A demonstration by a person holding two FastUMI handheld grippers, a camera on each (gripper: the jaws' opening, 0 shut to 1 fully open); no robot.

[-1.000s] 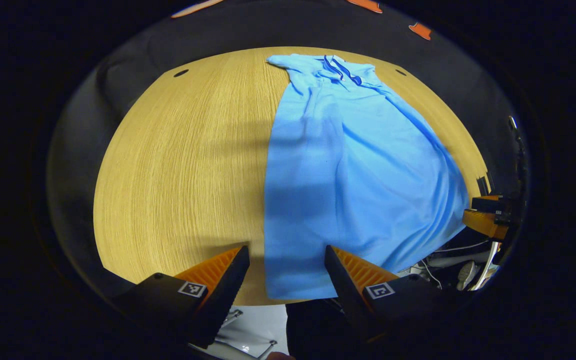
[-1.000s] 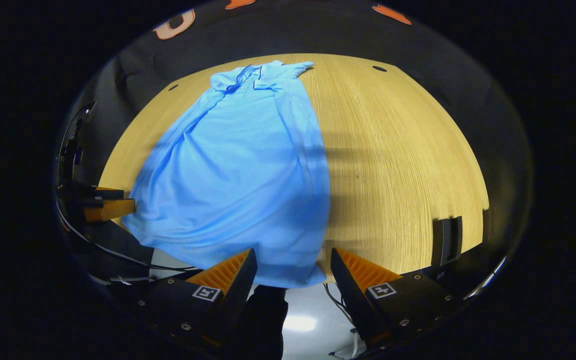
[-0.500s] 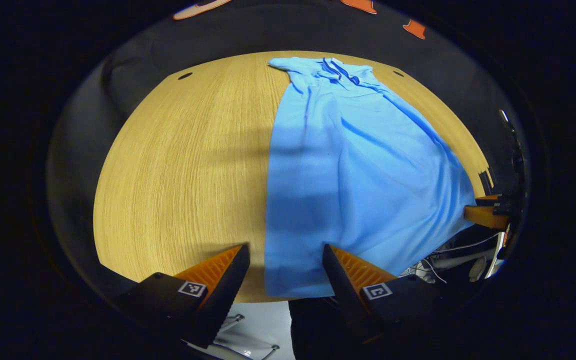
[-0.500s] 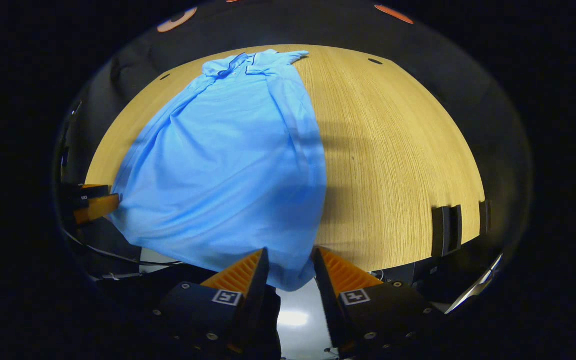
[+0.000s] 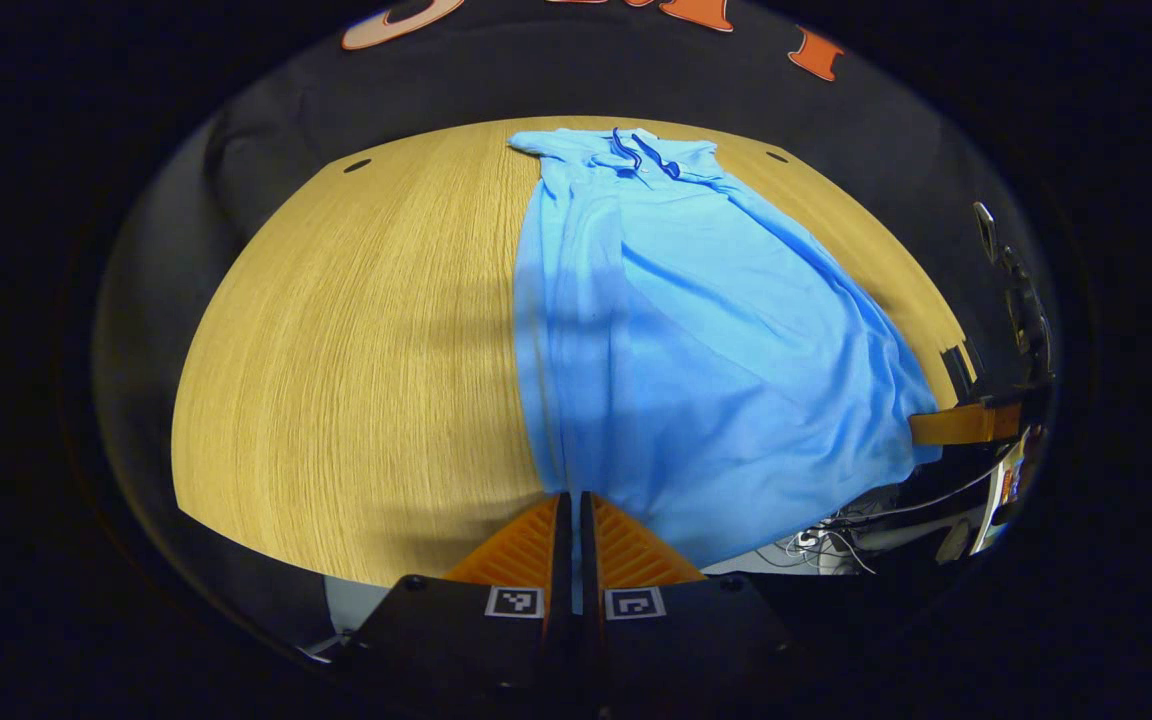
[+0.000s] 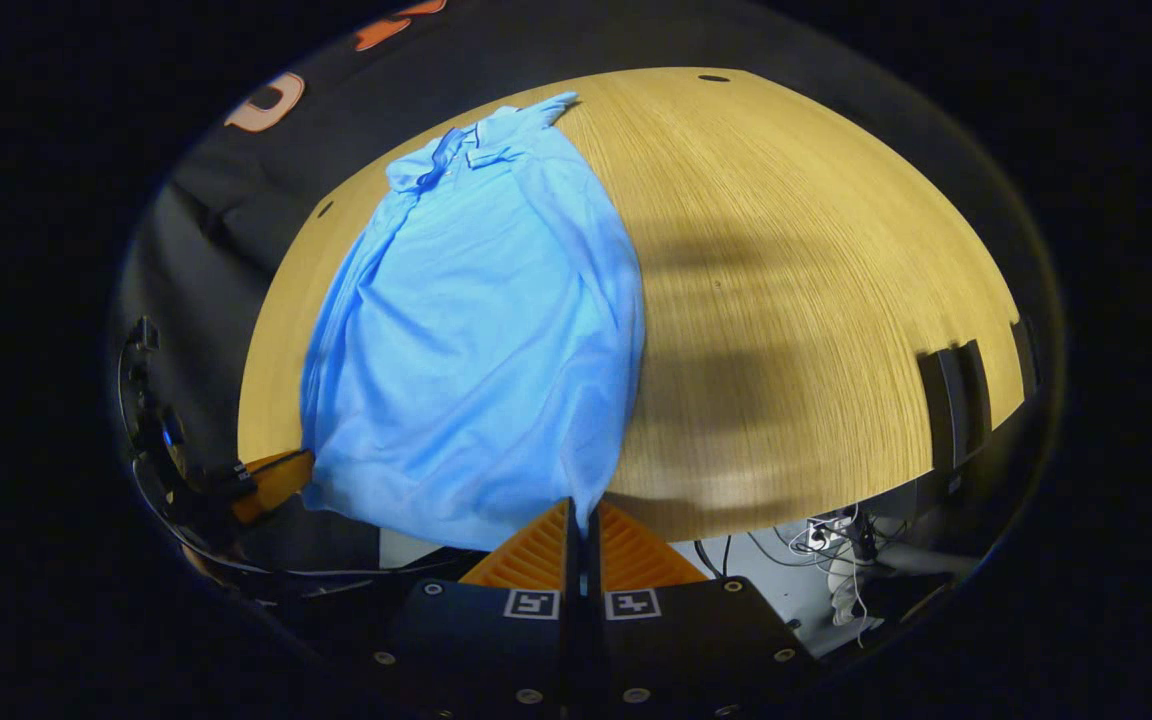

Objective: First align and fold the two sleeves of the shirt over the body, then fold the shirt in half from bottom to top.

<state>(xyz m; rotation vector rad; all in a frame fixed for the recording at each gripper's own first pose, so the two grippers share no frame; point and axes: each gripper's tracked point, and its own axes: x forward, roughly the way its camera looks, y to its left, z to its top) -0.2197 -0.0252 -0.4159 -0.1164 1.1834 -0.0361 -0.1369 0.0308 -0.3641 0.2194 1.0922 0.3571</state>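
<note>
A light blue polo shirt (image 5: 706, 340) lies lengthwise on the round wooden table (image 5: 356, 340), collar at the far side, both sleeves folded in over the body. My left gripper (image 5: 572, 500) is shut on the shirt's bottom hem at its left corner, lifted off the near table edge. In the right gripper view the same shirt (image 6: 476, 330) runs away from me, and my right gripper (image 6: 580, 508) is shut on the hem's other corner. The right gripper (image 5: 961, 424) shows at the far right of the left gripper view; the left gripper (image 6: 271, 480) shows at the lower left of the right gripper view.
Bare wood spreads on either side of the shirt. Small dark holes (image 5: 357, 165) mark the tabletop's far part. A dark clamp (image 6: 948, 405) sits on the table rim at the right. Cables and a power strip (image 6: 836, 535) lie on the floor below the near edge.
Both grippers went from open to shut on the hem's two corners, the right one closing first. The hem has risen and bunched at each corner, off the table edge.
</note>
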